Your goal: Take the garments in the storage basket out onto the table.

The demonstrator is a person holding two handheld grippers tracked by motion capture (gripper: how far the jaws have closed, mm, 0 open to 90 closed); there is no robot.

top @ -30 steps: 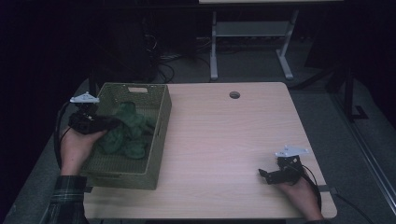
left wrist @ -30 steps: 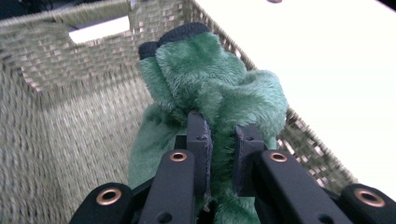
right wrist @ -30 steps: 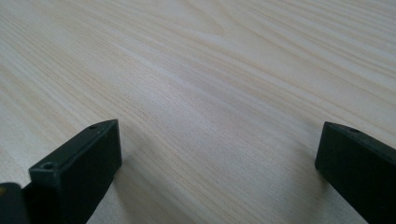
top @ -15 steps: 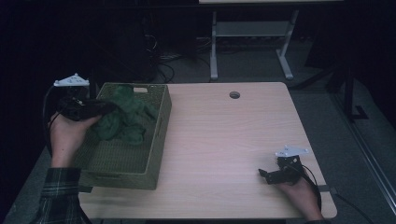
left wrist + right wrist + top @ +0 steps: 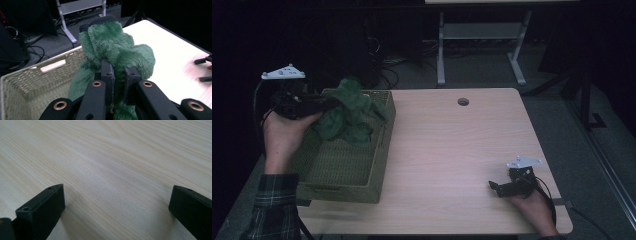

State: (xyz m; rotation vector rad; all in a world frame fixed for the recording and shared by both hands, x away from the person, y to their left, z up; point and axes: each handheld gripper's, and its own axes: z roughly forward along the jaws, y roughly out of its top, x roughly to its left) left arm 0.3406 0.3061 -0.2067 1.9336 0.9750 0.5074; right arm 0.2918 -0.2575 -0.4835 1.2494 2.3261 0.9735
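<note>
The wooden table (image 5: pixel 452 150) fills most of the high view, its pale top bare apart from a small round hole (image 5: pixel 463 101) toward twelve o'clock and, beyond that far edge, the legs of a metal stand (image 5: pixel 477 45) on the dark floor. At about nine o'clock on the table sits the woven basket (image 5: pixel 347 170), a green-grey rectangular bin with a slotted handle in its far wall; the left gripper view shows that wall and handle (image 5: pixel 52 65) from close up. Above the basket's far end, at roughly ten o'clock from the table's middle, hangs the green plush cloth (image 5: pixel 349 112), a bunched, fuzzy bundle held clear of the basket floor, its lower folds drooping inside the walls. The left gripper (image 5: pixel 319 104) holds it: in the left gripper view the two black jaws stand narrow with a fold of the cloth (image 5: pixel 117 52) pinched between the pads, and the rest of the bundle rises over them. The person's left hand (image 5: pixel 282 135) carries that gripper, a plaid sleeve (image 5: pixel 274 205) at seven o'clock. At about five o'clock the right gripper (image 5: pixel 496 187) rests low on the tabletop in the right hand (image 5: pixel 532 207), well apart from the basket; its jaws stand wide, with bare wood between them in the right gripper view (image 5: pixel 115 212).
</note>
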